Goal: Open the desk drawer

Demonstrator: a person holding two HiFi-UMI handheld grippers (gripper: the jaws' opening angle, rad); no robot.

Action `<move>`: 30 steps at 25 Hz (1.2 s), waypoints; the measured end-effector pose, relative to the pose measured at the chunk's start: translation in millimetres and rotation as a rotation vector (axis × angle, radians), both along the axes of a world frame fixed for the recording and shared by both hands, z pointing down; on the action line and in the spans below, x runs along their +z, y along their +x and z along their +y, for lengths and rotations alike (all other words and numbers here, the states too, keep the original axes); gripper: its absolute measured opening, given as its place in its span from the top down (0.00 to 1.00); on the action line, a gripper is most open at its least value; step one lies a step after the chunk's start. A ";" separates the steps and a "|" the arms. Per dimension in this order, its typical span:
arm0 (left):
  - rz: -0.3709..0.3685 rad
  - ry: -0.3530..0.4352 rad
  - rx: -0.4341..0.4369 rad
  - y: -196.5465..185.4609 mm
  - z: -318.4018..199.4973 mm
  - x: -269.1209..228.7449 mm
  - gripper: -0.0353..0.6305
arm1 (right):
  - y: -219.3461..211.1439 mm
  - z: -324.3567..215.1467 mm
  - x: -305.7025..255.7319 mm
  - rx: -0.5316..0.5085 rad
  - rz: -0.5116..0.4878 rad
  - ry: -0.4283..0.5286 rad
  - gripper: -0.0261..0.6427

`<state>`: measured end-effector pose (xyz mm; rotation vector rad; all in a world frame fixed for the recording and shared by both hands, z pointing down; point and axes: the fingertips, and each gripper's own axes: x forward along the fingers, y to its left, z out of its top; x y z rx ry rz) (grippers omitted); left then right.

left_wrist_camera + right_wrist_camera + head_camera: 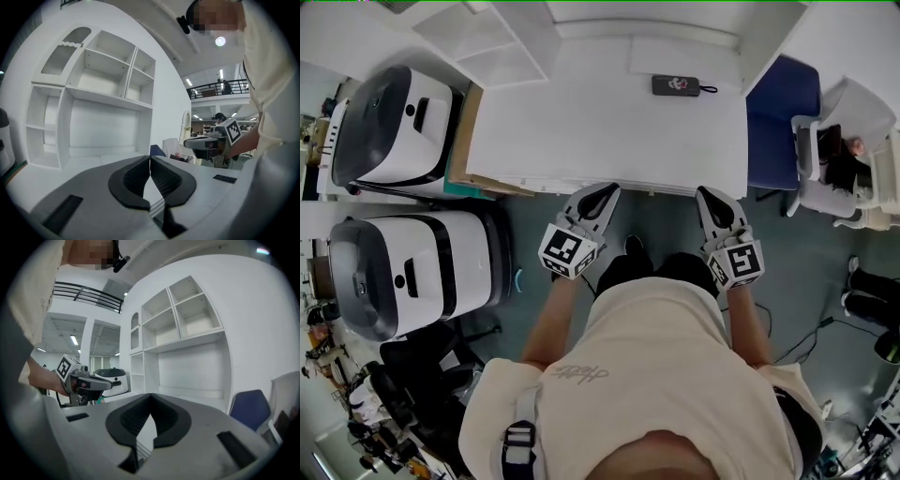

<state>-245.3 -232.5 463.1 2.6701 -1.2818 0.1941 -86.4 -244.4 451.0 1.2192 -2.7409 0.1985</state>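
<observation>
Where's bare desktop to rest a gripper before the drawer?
The desk is bare from its front edge, by the left gripper and right gripper, back to the black device near the rear. Crowded: shelf unit and white machines on the left; blue chair borders the right.

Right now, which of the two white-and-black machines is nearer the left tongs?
The lower machine in the head view, just left of the left tongs; the other machine stands farther up, beside the desk.
</observation>
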 end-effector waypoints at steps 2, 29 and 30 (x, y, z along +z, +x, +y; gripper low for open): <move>0.024 0.006 0.036 1.1 -3.9 -2.8 0.93 | 1.8 3.5 3.0 0.020 0.027 -0.001 0.97; -0.118 -0.191 0.073 78.8 -34.1 91.1 0.80 | 68.4 -37.4 40.9 -0.014 0.029 -0.095 0.97; -0.136 -0.234 0.068 78.9 -32.8 108.3 0.80 | 70.5 -39.5 44.2 -0.017 0.025 -0.098 0.96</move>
